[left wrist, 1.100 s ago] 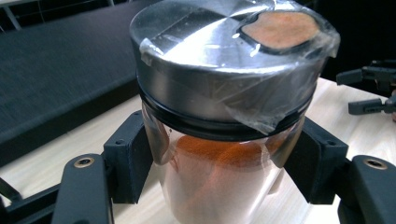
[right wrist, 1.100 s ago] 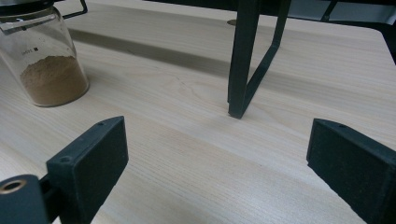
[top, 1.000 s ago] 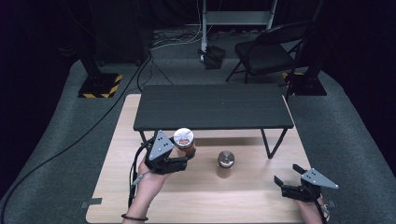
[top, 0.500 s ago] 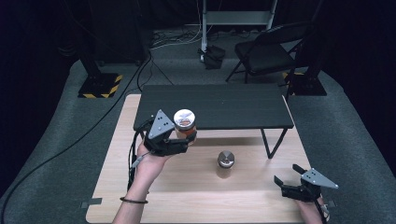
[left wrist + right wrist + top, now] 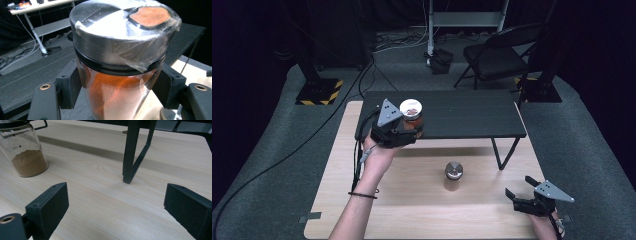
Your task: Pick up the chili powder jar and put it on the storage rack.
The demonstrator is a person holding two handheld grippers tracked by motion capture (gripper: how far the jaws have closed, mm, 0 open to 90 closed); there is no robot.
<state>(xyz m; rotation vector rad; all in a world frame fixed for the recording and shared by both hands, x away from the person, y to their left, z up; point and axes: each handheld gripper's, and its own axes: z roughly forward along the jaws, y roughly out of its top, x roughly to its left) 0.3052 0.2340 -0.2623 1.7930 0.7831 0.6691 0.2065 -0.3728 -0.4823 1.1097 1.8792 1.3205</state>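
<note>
Clamping the jar of orange powder (image 5: pixel 413 120), the left gripper (image 5: pixel 398 131) has both black pads pressed flat against the glass sides, one on each flank, and the jar sits upright between them. Up in the air it goes, off the wooden table (image 5: pixel 412 210), level with the near left edge of the low black shelf (image 5: pixel 472 117). Close up, its metal lid (image 5: pixel 120 32) wears a wrinkled strip of clear tape, with a round orange patch near the far rim. Over on the right, the right gripper (image 5: pixel 523 192) sits low by the table's near right corner, jaws spread wide with nothing between them. A second jar (image 5: pixel 453 174), brown powder inside, stands mid-table, well apart from both grippers, near the shelf's leg (image 5: pixel 131 152).
</note>
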